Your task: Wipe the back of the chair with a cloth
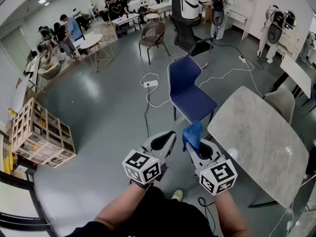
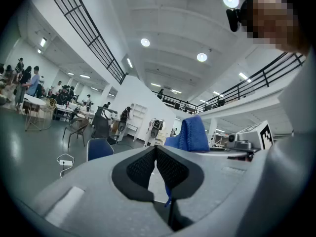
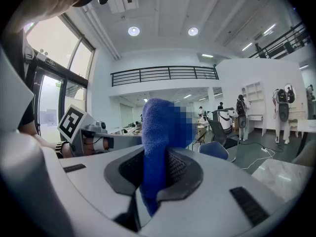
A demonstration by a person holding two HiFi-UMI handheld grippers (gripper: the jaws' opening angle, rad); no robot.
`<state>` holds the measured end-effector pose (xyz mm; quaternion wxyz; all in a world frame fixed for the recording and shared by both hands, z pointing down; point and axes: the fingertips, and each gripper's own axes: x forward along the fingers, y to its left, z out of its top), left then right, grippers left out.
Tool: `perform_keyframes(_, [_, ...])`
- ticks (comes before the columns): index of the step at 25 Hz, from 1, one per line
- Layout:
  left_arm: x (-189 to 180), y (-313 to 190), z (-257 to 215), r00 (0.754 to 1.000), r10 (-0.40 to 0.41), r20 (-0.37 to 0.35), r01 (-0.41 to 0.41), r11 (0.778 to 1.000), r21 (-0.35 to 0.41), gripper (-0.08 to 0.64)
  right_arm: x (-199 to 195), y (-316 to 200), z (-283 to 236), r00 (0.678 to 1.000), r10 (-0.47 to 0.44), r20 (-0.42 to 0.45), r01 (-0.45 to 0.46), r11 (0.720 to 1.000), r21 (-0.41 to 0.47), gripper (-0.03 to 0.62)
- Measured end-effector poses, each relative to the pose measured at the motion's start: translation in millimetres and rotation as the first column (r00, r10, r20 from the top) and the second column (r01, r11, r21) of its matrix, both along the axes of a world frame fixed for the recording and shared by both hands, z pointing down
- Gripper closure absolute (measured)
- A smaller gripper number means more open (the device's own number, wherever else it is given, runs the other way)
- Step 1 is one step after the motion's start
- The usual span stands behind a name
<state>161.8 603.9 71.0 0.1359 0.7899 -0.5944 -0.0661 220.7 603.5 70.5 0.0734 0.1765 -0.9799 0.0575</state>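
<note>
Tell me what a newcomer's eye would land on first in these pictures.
The bright blue cloth stands out first, pinched upright in the right gripper, low in the head view. Just ahead of it a blue chair stands on the grey floor, beside a pale marble table. The left gripper, alongside the right one, is shut and empty.
</note>
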Motion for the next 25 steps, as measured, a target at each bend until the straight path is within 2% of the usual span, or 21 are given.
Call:
perform_keyframes(5, [4, -33, 3, 1.000, 0.007, 0.001, -0.007, 1.000, -0.014, 0.541, -1, -29, 3, 1.000, -0.007, -0.008, 0.007, 1.000, 0.005, 0.526])
perform_keyframes(13, [-27, -88, 15, 1.000, 0.025, 0.008, -0.024, 1.000, -0.008, 0.541, -36, -78, 19, 0.999, 0.010, -0.042, -0.010, 1.000, 0.008, 0.526])
perform_keyframes(18, [-84, -141, 19, 0.999, 0.033, -0.003, -0.033, 0.999, 0.011, 0.540, -83, -132, 22, 0.999, 0.034, -0.025, -0.034, 0.999, -0.019, 0.525])
perform_keyframes(25, [-181, -207, 10, 0.996, 0.087, 0.032, -0.088, 0.996, 0.032, 0.541, -173, -212, 13, 0.994, 0.104, -0.014, -0.104, 0.994, -0.029, 0.523])
